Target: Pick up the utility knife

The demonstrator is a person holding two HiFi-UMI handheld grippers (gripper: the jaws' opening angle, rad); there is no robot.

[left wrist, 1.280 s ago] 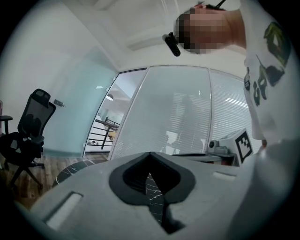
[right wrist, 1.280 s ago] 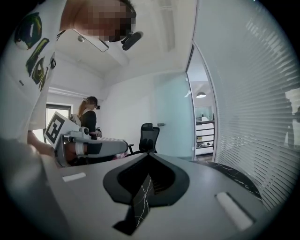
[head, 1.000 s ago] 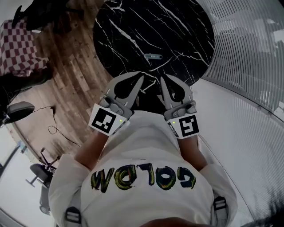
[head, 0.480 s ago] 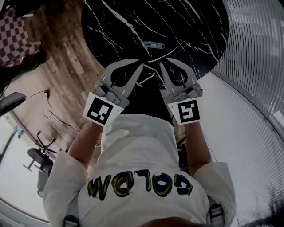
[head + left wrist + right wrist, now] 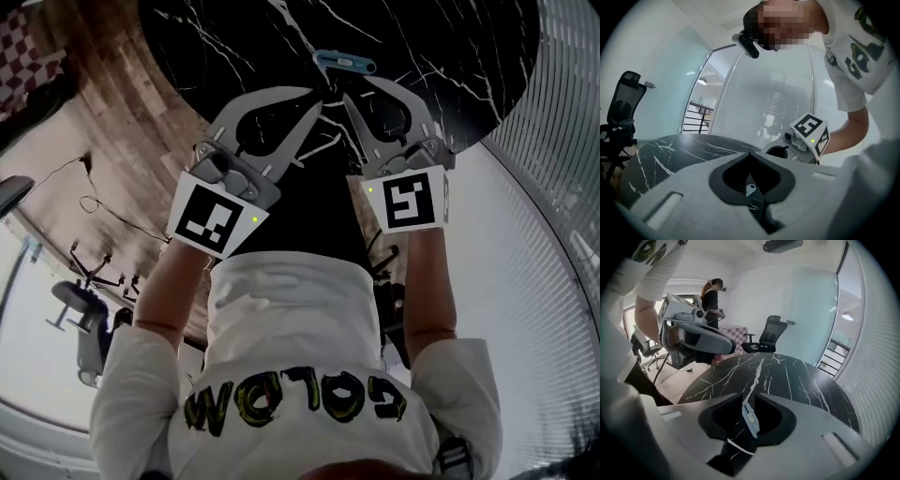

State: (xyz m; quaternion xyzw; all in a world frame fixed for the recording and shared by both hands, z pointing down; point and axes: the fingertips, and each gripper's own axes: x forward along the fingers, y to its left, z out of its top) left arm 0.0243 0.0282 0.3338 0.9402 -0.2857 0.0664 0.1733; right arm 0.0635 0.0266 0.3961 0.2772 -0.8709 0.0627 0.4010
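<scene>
Spreading the right tongs (image 5: 354, 89) toward the utility knife (image 5: 345, 64) on the table (image 5: 422, 37) to straddle it for pickup, while holding the left tongs (image 5: 317, 101) clenched, empty, alongside.

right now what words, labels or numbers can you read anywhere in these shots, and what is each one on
"GOLD" plus one more letter, W or M, I cannot tell which: large print on the person's shirt, seen upside down in the head view.
Left marker cube: a black-and-white square pattern, no words.
Right marker cube: the same kind of pattern, no words.
Utility knife: any print is too small to read.
</scene>
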